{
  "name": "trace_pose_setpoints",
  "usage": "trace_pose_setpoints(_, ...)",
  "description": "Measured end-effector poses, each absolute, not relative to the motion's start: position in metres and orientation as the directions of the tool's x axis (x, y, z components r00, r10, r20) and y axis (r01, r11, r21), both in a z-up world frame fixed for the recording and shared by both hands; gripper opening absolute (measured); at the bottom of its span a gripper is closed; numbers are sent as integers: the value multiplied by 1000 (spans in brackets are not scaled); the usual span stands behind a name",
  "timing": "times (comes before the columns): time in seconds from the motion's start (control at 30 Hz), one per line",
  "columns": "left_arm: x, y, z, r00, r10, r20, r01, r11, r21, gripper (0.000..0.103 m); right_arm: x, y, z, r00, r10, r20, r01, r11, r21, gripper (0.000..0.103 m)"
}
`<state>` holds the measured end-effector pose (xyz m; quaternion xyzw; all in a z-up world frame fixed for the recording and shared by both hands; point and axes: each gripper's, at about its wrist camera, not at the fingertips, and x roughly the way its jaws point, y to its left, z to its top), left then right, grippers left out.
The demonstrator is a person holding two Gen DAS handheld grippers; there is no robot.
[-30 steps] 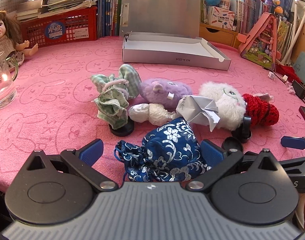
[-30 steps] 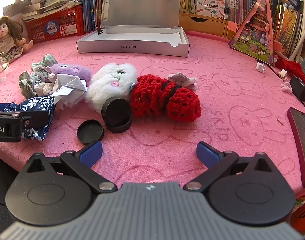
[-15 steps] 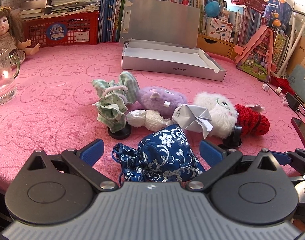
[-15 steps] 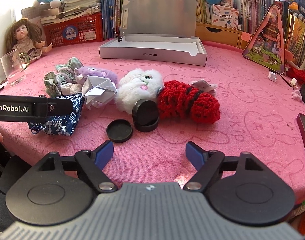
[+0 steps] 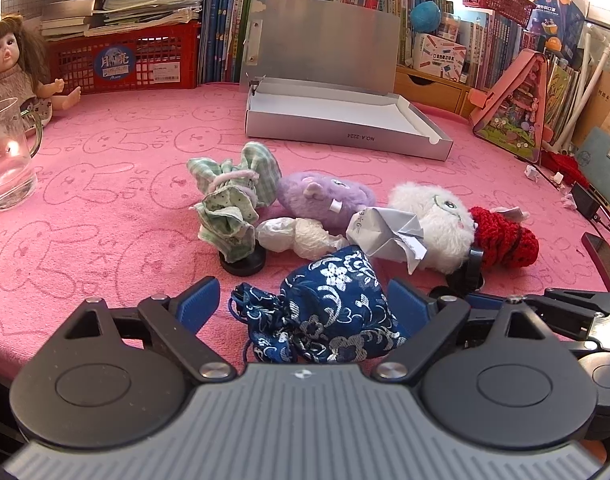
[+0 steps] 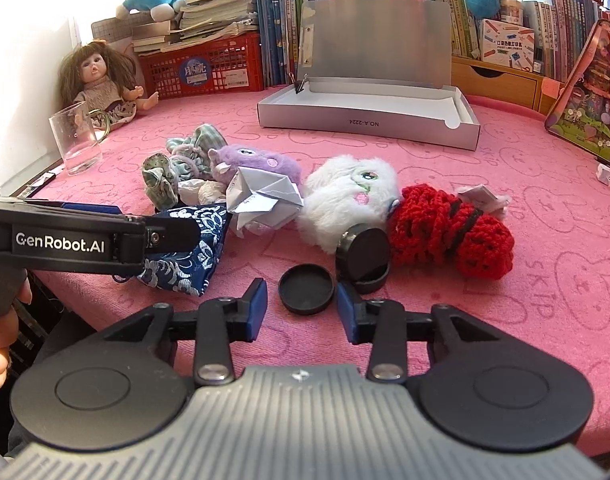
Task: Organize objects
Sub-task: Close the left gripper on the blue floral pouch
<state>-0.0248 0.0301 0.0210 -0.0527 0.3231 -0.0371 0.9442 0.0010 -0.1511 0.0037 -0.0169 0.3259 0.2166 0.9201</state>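
Blue pouch [image 5: 325,312] lies at table [image 5: 105,200] edge, bracketed by left hand-held gripper [image 5: 305,304] – jaws wide, closing, not pressing | right hand-held gripper [image 6: 301,310] narrowed, empty, just short of black lid [image 6: 306,288] | risk: thin lid slipped over – loose cloth snagged.

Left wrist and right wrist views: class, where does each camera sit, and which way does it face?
Left wrist: on the left gripper, facing the silver box across the table; own fingers, just closing, flank the blue pouch.
Right wrist: on the right gripper, facing likewise; own fingers closed on the black lid; a hand shows left.
Shared: blue pouch, white plush, silver box.
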Motion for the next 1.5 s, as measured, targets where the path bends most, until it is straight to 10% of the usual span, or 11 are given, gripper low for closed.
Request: trace_pose_setpoints(1.5,-22,-3,-5,797,99,-596,-23,991,134,100,-1,-158,4,753,264,-603,-292,955,53,36)
